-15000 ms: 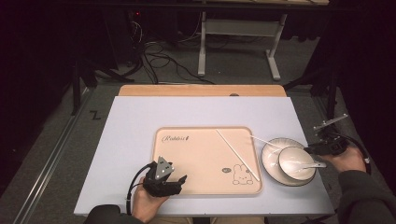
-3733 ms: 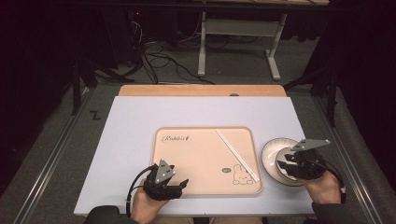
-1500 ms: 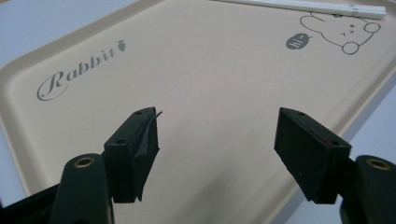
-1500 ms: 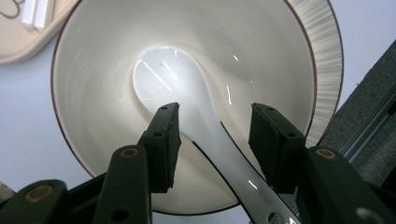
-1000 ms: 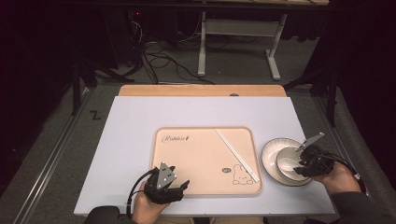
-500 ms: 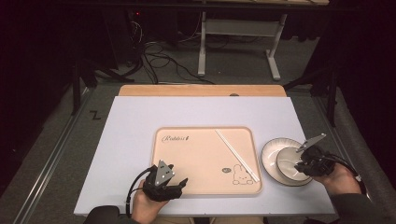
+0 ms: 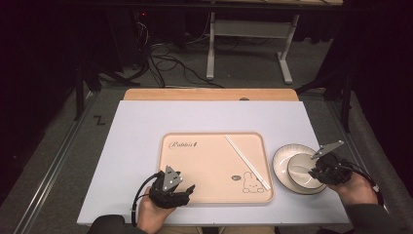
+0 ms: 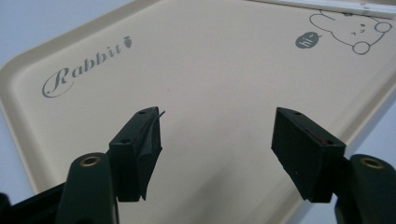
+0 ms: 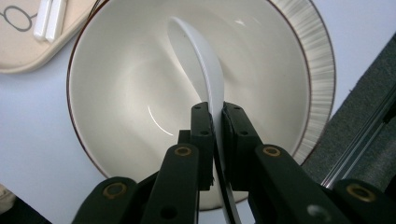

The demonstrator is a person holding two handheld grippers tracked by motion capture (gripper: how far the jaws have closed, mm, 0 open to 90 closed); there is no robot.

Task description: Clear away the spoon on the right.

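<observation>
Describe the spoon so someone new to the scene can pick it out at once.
Right of the beige rabbit tray sits a striped-rim plate holding a white bowl. The white ceramic spoon lies inside that bowl, its handle pinched by the right gripper; unlike the straight white chopsticks on the tray, it is curved.

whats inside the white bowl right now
A white spoon lies in the bowl, its handle clamped by the right gripper. The jaws cover the handle's lower part.
</observation>
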